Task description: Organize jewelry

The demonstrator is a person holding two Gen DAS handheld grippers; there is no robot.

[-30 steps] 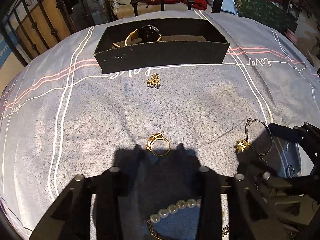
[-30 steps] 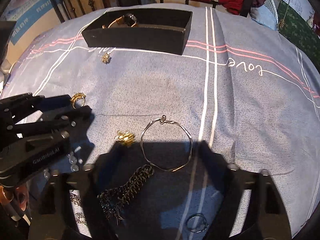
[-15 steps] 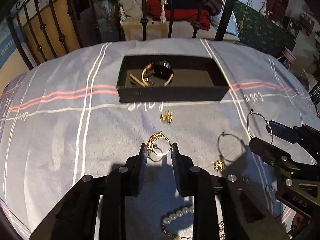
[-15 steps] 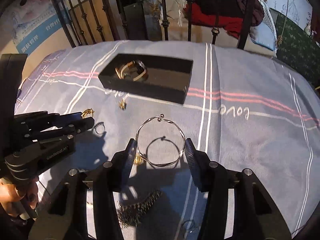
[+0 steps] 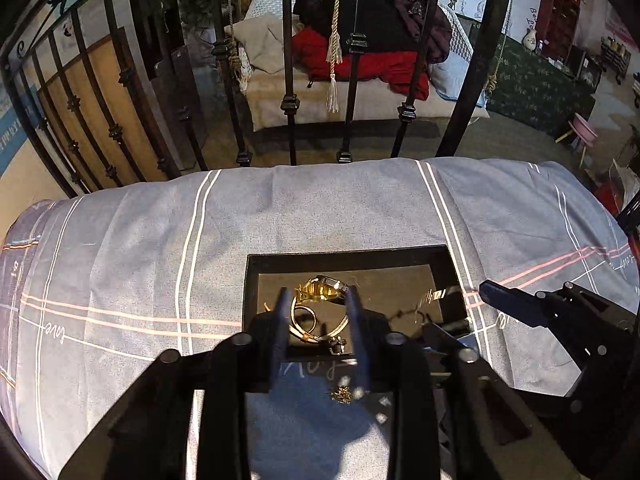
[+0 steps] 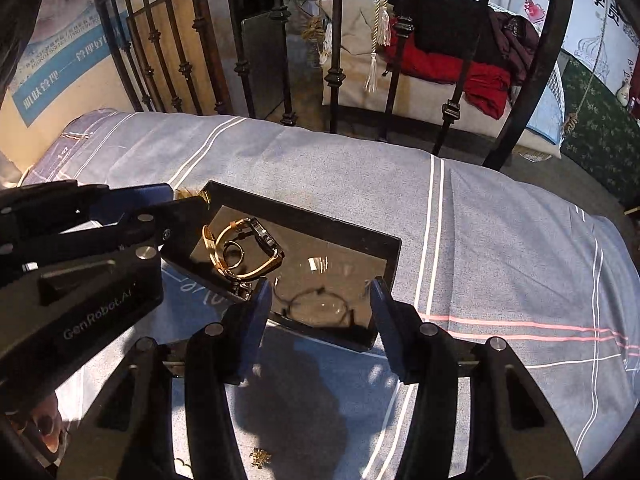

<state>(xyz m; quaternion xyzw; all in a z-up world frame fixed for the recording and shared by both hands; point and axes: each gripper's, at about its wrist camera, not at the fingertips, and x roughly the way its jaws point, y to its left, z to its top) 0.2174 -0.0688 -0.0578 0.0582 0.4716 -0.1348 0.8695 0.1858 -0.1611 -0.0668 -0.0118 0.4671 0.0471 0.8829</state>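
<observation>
Jaws of both grippers stand released over the black tray (image 6: 384, 256) on the bed; ring (image 5: 305, 316) and bangle (image 6: 318, 307) lie inside beside the gold watch (image 6: 244, 248); withdrawing upward, I judge, avoids snagging; a gold charm (image 6: 260, 458) remains nearer.
</observation>
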